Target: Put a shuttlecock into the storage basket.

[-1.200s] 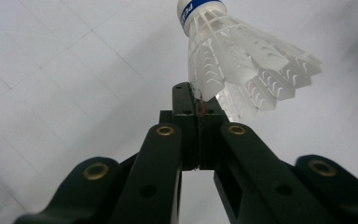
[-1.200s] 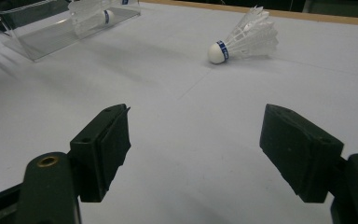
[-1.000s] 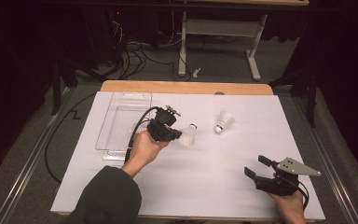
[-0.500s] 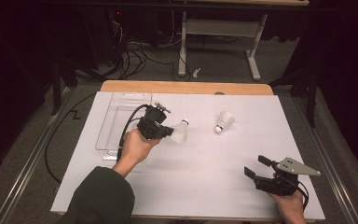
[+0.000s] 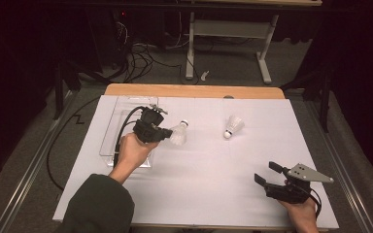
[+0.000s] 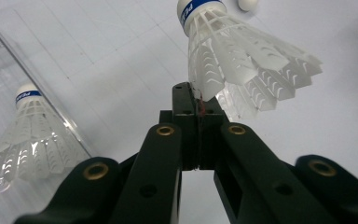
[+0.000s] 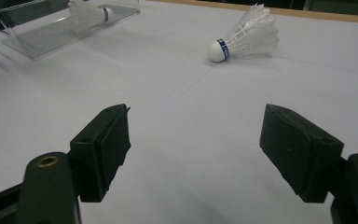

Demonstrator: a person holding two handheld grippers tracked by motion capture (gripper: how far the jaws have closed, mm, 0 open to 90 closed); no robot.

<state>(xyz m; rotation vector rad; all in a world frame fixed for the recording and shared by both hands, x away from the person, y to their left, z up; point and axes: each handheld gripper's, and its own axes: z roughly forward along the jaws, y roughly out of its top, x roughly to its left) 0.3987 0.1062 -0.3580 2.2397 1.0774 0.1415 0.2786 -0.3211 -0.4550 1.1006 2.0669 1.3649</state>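
While our left gripper (image 5: pixel 167 133) pinches the skirt edge of a shuttlecock (image 5: pixel 178 134), jaws fully together on the feathers, our right gripper (image 5: pixel 267 174) rests near the front right corner of the white sheet (image 5: pixel 209 189) with its jaws wide apart and nothing between them. We see the held shuttle lifted just right of the clear tray (image 5: pixel 110 128), cork pointing away from us (the left gripper view shows the jaw tips clamped on the white skirt rim). A second shuttlecock (image 5: pixel 233 126) lies on its side on the sheet, well apart from both grippers, cork toward the front. A third shuttlecock (image 6: pixel 30 135) sits inside the tray, seen through its clear wall. Beyond the sheet runs the table's wooden edge (image 5: pixel 194 91), and past that we see cables (image 5: pixel 141 53) on the floor and a grey stand (image 5: pixel 228 34). Nothing stands between the held shuttle and the tray. Compared with a second ago, our left hand (image 5: pixel 132 151) has carried the shuttle left, closer to the tray; our right gripper has stayed put, and so has the lying shuttle.
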